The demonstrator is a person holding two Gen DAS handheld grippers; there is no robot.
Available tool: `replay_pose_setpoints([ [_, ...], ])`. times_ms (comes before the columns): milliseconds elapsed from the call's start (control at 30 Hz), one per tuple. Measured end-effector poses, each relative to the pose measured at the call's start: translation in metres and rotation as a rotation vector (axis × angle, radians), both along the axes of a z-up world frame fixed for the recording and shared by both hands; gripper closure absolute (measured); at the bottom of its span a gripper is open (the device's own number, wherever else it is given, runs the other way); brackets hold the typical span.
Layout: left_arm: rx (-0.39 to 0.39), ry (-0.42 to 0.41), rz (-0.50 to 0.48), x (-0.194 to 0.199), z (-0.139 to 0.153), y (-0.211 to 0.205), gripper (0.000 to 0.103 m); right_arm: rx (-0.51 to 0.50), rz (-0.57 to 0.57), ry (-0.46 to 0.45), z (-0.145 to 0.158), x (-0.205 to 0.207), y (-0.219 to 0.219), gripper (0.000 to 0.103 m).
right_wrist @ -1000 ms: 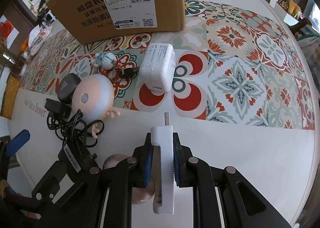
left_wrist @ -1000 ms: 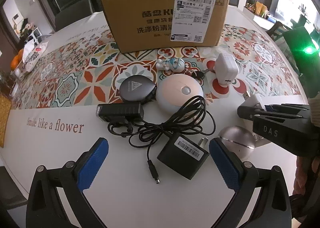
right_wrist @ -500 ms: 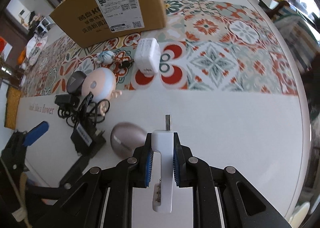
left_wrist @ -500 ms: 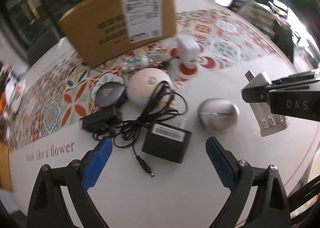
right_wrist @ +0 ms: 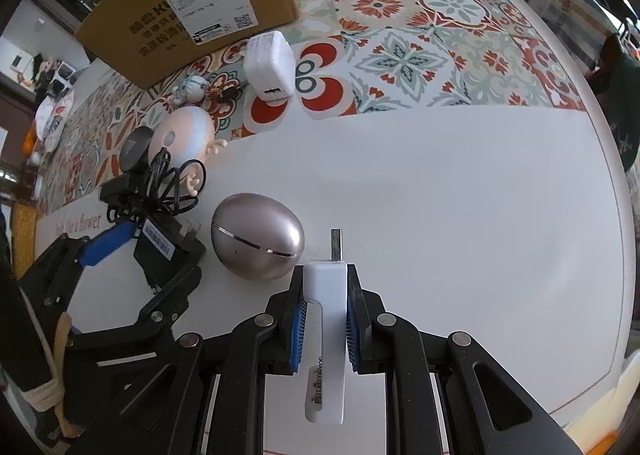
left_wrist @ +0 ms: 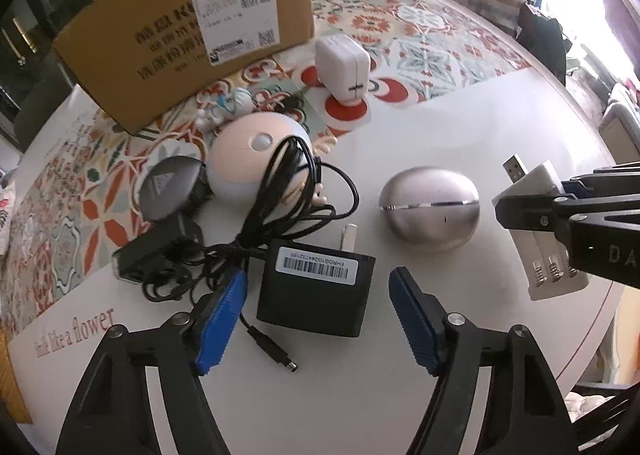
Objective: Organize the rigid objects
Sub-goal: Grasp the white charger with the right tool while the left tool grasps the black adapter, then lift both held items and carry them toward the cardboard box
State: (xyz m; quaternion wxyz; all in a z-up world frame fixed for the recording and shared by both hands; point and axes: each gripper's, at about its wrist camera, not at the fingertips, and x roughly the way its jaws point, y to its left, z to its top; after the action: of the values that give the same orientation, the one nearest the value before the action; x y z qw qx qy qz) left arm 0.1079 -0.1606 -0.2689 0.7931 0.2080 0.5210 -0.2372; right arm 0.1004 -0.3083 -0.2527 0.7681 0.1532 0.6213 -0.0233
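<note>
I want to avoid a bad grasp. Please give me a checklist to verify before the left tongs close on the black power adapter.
1. Adapter between the pads: ok. The black adapter sits between the blue pads of the left tongs, which have just been closing.
2. Pads touching adapter: not ok, gaps show on both sides.
3. Cable clear: not ok. The black cable runs by the left pad.
4. Silver egg-shaped case out of the way: ok, it lies beyond the right pad.
5. Right tongs secure: ok, shut on the white battery charger.
6. Cardboard box open on top: cannot tell.
</note>
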Motion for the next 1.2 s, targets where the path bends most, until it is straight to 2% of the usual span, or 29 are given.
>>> replay_pose_setpoints([
  [67,-0.003,0.017,-0.005,0.001,-0.005,-0.001,0.033,0.000,-0.011,0.001,-0.001,-0.001,0.000,0.086],
  [267,-0.016,0.022,-0.009,0.005,-0.012,-0.003,0.036,-0.002,-0.020,0.001,-0.002,-0.003,0.003,0.086],
  [300,-0.023,0.027,-0.005,0.007,-0.012,-0.002,0.038,-0.001,-0.020,0.001,-0.003,-0.003,0.003,0.086],
  [333,-0.033,0.028,0.002,0.008,-0.012,0.000,0.045,0.000,-0.019,0.002,-0.003,-0.003,0.004,0.085],
  [533,-0.064,0.042,0.026,0.006,-0.006,0.006,0.046,0.010,0.005,-0.013,0.001,-0.003,0.008,0.085],
  [700,-0.093,0.029,0.061,0.000,0.009,0.012,0.046,0.012,0.029,-0.038,0.009,0.000,0.011,0.086],
  [1200,-0.159,-0.097,0.119,-0.013,0.069,0.020,0.046,-0.020,0.106,-0.165,0.061,0.005,0.017,0.086],
])
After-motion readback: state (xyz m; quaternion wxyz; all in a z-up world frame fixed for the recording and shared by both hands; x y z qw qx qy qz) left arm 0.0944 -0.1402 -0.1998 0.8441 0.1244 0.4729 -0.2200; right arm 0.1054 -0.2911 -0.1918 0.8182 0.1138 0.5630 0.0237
